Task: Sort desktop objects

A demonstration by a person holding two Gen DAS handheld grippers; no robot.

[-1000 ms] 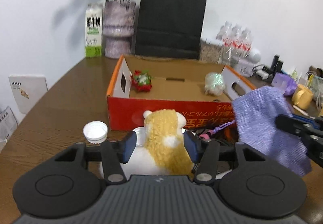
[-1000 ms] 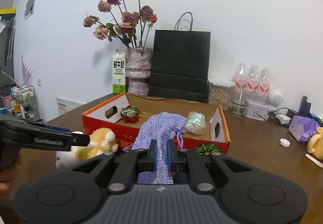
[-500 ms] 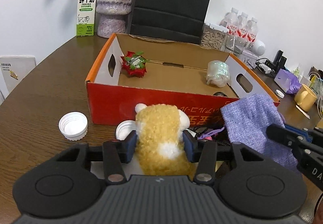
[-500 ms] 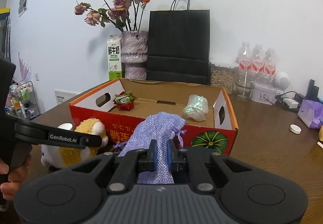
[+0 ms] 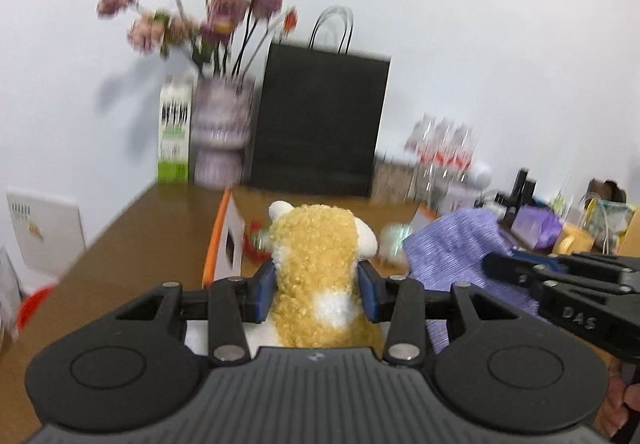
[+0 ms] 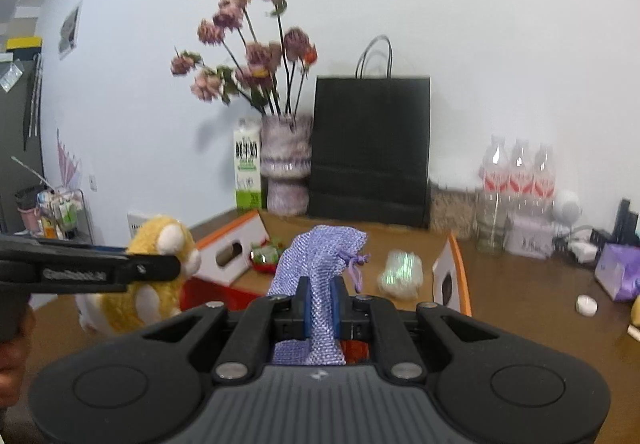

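A yellow-and-white plush toy [image 5: 316,244] sits between the blue pads of my left gripper [image 5: 316,284]. The jaws are closing and the pads press into its sides. The toy hangs clear of the table, in front of the orange cardboard box [image 5: 218,240]. My right gripper [image 6: 322,304] is shut on a purple knitted drawstring pouch [image 6: 324,256], held up just before the box's near wall [image 6: 224,248]. In the right wrist view the plush toy [image 6: 160,240] and left gripper [image 6: 176,268] are at the left. Inside the box lie a red-and-green item [image 6: 266,256] and a clear wrapped bundle [image 6: 402,272].
Behind the box stand a vase of dried flowers [image 6: 286,160], a milk carton [image 6: 247,168] and a black paper bag [image 6: 370,148]. Water bottles [image 6: 518,180], a purple package [image 6: 618,272] and a white cap [image 6: 586,304] are at the right. A hand [image 5: 620,404] holds the right gripper.
The left jaws have closed onto the plush toy and lifted it off the table, with the view tilting upward. The right gripper and pouch have risen slightly toward the box.
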